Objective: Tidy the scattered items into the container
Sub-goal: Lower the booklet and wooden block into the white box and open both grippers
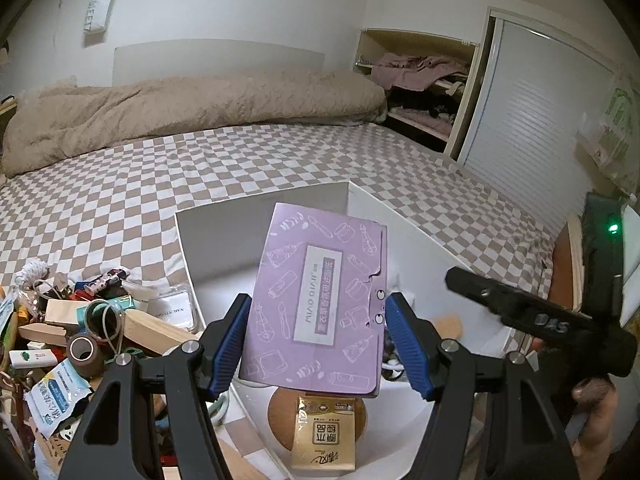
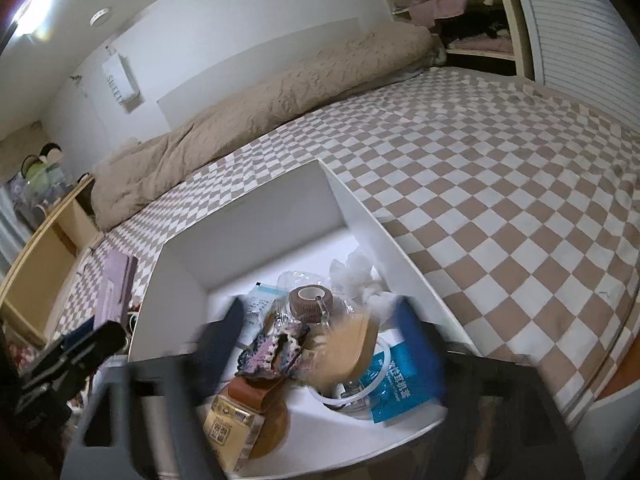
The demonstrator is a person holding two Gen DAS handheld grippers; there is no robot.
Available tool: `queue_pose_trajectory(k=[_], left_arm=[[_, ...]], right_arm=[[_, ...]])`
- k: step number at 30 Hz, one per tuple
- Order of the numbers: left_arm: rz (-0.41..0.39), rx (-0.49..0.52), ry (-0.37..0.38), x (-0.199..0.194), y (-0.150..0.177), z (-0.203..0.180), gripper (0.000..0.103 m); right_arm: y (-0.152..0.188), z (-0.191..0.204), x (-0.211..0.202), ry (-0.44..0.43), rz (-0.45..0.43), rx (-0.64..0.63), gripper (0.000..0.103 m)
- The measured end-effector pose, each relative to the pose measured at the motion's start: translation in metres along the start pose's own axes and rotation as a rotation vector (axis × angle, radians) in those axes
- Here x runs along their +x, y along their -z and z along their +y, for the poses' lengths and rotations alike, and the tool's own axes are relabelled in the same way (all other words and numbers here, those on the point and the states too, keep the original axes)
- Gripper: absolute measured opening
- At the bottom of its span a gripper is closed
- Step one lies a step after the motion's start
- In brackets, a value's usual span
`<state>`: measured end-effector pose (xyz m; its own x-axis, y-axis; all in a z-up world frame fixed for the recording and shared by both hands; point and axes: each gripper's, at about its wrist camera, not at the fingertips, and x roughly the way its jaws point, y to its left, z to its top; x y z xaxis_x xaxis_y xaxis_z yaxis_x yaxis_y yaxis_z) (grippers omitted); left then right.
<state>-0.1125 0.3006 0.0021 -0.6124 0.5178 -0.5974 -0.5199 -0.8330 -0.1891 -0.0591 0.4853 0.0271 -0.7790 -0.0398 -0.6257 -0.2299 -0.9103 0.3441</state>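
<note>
Pinching a purple packet (image 1: 320, 280) between the two blue jaws of the left gripper (image 1: 320, 340), low in the middle of the left view. Hanging over the open white box (image 1: 216, 240), with a gold packet (image 1: 324, 440) lying inside at the bottom. Spreading the blurry jaws of the right gripper (image 2: 320, 344) wide, gripping nothing, above a brown tape roll (image 2: 310, 303) and blue packet (image 2: 396, 384) in the box. Waiting at lower left, a messy pile (image 1: 80, 320). Stretching behind, the checked bed (image 2: 500, 200) and fluffy blanket (image 1: 180, 112).
</note>
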Motion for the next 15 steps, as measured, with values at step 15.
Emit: queue_pose_trajectory(k=[15], left_arm=[[0.092, -0.011, 0.029, 0.025, 0.009, -0.005, 0.068]], right_arm=[[-0.003, -0.001, -0.009, -0.037, -0.025, 0.020, 0.094]])
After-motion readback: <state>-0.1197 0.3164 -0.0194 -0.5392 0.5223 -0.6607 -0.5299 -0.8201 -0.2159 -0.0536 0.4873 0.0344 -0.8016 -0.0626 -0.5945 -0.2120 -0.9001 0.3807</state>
